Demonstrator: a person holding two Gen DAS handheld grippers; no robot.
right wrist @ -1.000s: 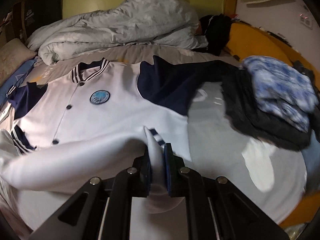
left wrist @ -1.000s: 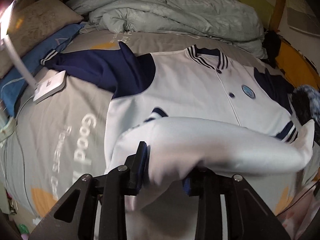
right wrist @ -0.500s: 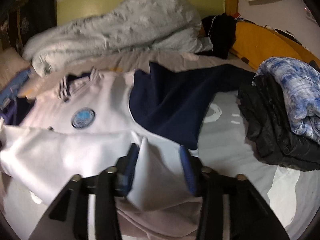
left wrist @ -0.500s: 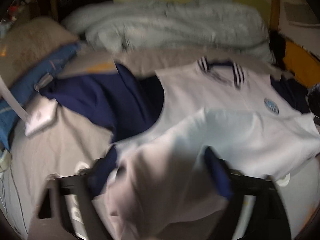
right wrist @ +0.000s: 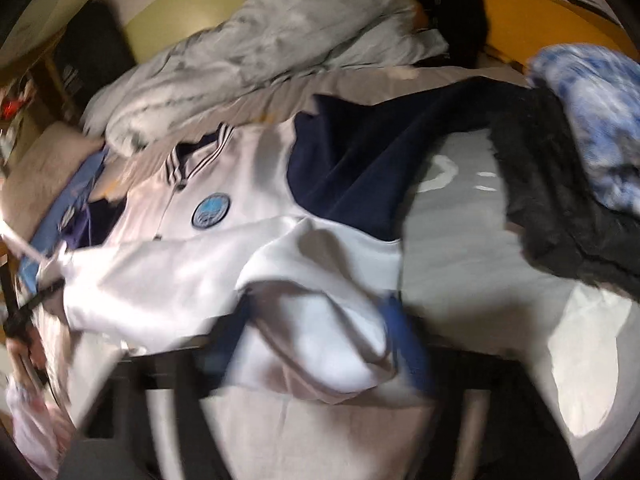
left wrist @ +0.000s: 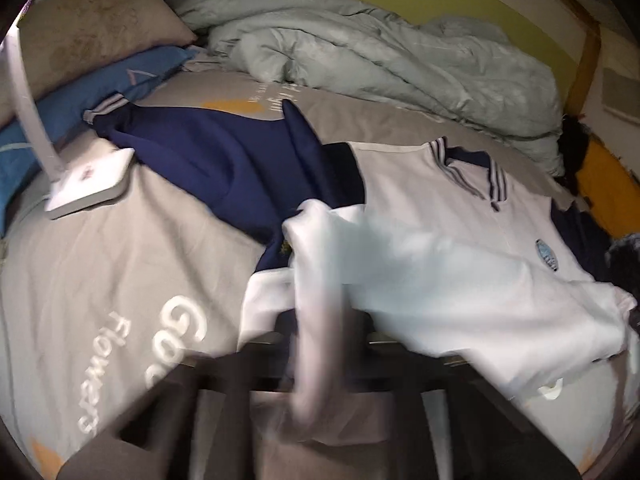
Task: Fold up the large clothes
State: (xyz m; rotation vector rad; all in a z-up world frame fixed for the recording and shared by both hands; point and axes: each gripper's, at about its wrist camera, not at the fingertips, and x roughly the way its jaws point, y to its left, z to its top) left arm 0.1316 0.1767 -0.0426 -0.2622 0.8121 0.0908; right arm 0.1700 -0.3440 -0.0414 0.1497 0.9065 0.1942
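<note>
white jacket hem (left wrist: pixel 320 340) is pinched in the closing left hand-held gripper (left wrist: pixel 320 360); hem lies between the closing, part-open right hand-held gripper (right wrist: pixel 316 344) jaws.

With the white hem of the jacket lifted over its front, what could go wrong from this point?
1. The left gripper is closing on a thin pinch of the white hem; it might slip out.
2. The right gripper is closing too, with bunched cloth between its fingers, so the fold may land crooked across the jacket.
3. The navy sleeve lies beside the white lamp base; a pull could drag it.
</note>
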